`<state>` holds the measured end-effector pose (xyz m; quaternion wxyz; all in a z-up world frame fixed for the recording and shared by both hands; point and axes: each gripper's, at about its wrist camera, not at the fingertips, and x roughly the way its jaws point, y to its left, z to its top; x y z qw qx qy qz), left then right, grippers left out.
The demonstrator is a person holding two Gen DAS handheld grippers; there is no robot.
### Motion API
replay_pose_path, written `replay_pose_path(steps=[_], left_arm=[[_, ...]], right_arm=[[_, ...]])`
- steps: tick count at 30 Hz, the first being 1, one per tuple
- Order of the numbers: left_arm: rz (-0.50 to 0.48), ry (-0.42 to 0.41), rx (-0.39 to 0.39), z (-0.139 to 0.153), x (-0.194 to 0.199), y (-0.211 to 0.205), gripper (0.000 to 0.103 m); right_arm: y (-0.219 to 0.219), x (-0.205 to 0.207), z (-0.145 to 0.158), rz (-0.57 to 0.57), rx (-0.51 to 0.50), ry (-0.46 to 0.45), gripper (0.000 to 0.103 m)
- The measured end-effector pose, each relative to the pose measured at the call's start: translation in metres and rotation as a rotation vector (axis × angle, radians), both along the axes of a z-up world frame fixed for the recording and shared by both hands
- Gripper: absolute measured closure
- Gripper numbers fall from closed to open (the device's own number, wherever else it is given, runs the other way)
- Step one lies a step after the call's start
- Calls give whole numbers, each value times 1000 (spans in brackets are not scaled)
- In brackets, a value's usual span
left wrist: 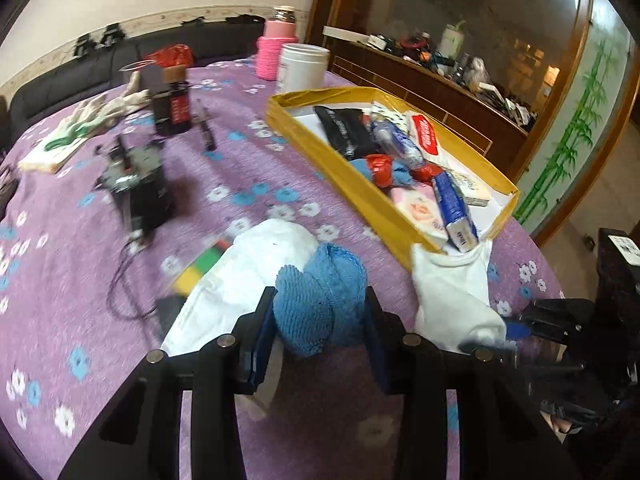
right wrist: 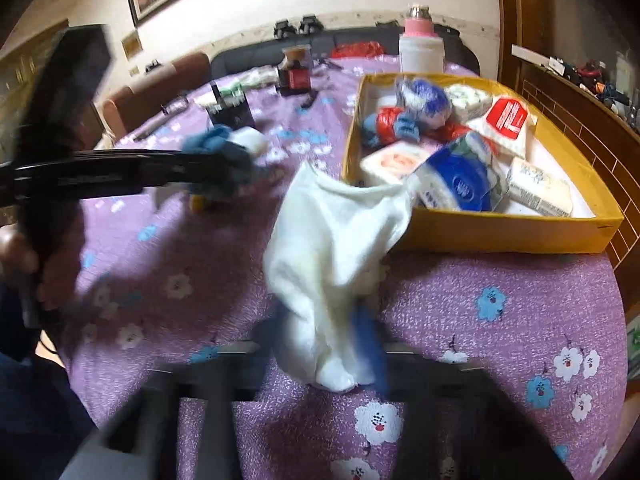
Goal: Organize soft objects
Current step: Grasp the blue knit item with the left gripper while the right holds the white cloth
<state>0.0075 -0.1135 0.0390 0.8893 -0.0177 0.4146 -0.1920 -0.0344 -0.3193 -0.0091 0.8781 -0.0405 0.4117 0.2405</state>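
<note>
My left gripper [left wrist: 320, 316] is shut on a blue knitted cloth [left wrist: 320, 300], held just above the purple flowered tablecloth [left wrist: 100, 260]; it also shows in the right wrist view [right wrist: 224, 160]. My right gripper [right wrist: 324, 344] is shut on a white sock [right wrist: 332, 240], whose top reaches the near rim of the yellow box [right wrist: 500, 232]. The same sock [left wrist: 456, 292] shows in the left wrist view beside the box [left wrist: 320, 148]. A white cloth [left wrist: 256, 268] lies under the blue one.
The box holds tissue packs [right wrist: 456, 184], a black pouch [left wrist: 344, 128] and rolled socks [right wrist: 392, 124]. On the table are a dark jar [left wrist: 172, 108], a black holder [left wrist: 136, 188], a pen [left wrist: 206, 132], a pink flask [left wrist: 276, 52], a white tub [left wrist: 304, 66] and a colourful block [left wrist: 200, 268].
</note>
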Motion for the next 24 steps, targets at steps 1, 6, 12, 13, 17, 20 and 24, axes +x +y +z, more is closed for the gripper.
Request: replay_pose_path(steps=[1, 6, 12, 13, 17, 20, 24], left_arm=[[9, -4, -2, -1, -2, 3, 64], [51, -30, -24, 1, -7, 20, 64], [92, -78, -9, 6, -14, 29, 64], [100, -86, -4, 6, -15, 31, 64], [146, -108, -1, 7, -21, 48, 63], [172, -103, -22, 5, -23, 61, 63], [187, -88, -49, -1, -25, 77, 63]], right_arm=[[2, -1, 2, 3, -6, -11, 89], [13, -14, 32, 65, 104, -109, 89], [40, -4, 57, 67, 183, -178, 89], [44, -3, 58, 65, 183, -183, 89], [59, 7, 58, 26, 154, -194, 89], [62, 12, 51, 18, 165, -166, 89], [65, 16, 41, 10, 152, -129, 89]])
